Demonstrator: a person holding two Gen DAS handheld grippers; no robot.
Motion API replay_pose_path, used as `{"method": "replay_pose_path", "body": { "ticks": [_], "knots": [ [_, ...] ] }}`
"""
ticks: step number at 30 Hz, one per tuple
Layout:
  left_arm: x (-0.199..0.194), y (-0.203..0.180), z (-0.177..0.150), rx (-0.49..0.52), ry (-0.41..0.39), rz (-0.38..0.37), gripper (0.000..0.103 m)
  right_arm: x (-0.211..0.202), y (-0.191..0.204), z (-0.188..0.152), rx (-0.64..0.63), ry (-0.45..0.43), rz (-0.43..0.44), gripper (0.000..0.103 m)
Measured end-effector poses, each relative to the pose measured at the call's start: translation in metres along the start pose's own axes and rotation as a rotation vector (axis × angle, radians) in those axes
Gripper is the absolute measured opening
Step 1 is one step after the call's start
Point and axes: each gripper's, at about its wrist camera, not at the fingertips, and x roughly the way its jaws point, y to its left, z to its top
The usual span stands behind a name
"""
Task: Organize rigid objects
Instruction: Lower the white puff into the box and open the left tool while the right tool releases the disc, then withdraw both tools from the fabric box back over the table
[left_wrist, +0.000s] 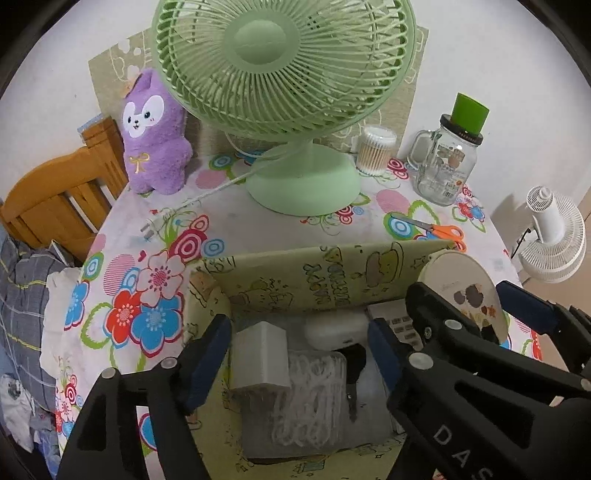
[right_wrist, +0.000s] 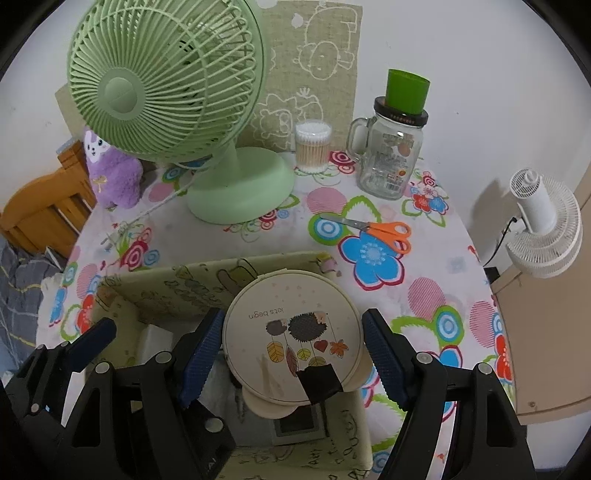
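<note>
A yellow-green patterned box (left_wrist: 314, 277) stands open on the flowered table. Inside lie a white block (left_wrist: 260, 354), a white case (left_wrist: 334, 328) and a clear bag (left_wrist: 310, 398). My left gripper (left_wrist: 299, 328) hangs open over the box, its pads clear of the block and the bag below. My right gripper (right_wrist: 295, 321) is shut on a round cream case (right_wrist: 291, 332) with a hedgehog print. It holds the case tilted above the right end of the box (right_wrist: 166, 288). The round case (left_wrist: 465, 280) also shows at the right of the left wrist view.
Behind the box stand a green table fan (left_wrist: 295, 74), a purple plush toy (left_wrist: 155, 136), a cotton-swab tub (right_wrist: 313, 146) and a glass mug jar (right_wrist: 391, 158) topped by a green cup. Orange scissors (right_wrist: 380, 230) lie at the right. A white fan (right_wrist: 543, 229) hangs beyond the table edge.
</note>
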Motion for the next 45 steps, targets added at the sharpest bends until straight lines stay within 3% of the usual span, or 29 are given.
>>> {"method": "replay_pose_path", "body": {
  "ticks": [14,20,29,45],
  "knots": [
    [-0.008,0.003,-0.005,0.044,-0.003,0.048,0.087,0.006,0.01,-0.003,-0.003,-0.005,0.003,0.08],
    [-0.011,0.006,-0.006,0.038,0.0,0.057,0.089,0.006,0.014,-0.003,-0.006,-0.004,0.03,0.089],
    [-0.024,0.004,-0.012,0.051,-0.005,0.054,0.091,-0.007,0.011,-0.01,0.014,0.004,0.025,0.097],
    [-0.059,-0.004,-0.029,0.064,-0.031,0.036,0.092,-0.044,0.004,-0.029,0.026,-0.017,0.004,0.098]
  ]
}}
